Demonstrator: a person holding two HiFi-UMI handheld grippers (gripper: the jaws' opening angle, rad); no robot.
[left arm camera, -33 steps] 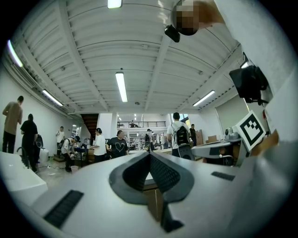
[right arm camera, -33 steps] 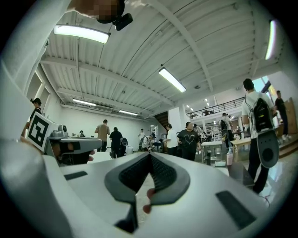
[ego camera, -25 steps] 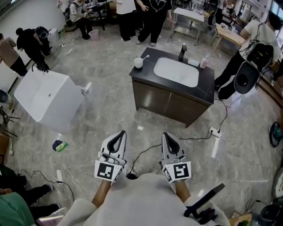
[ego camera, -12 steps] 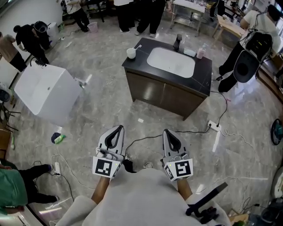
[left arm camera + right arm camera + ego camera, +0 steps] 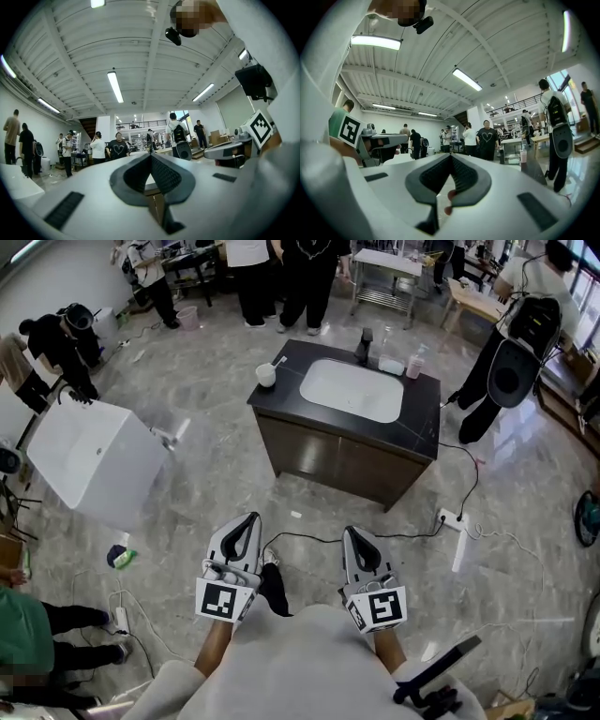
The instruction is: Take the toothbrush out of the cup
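The toothbrush (image 5: 278,361) leans in the white cup (image 5: 266,377) at the left corner of the dark tabletop (image 5: 281,401), in the upper middle of the head view. The cup stands left of the sink (image 5: 350,390) and the tap (image 5: 365,341). You hold your left claw (image 5: 248,520) and right claw (image 5: 356,532) side by side low in the frame, over the floor (image 5: 216,484) and well apart from the cup. Both claws are closed tight, tips together, with nothing between them.
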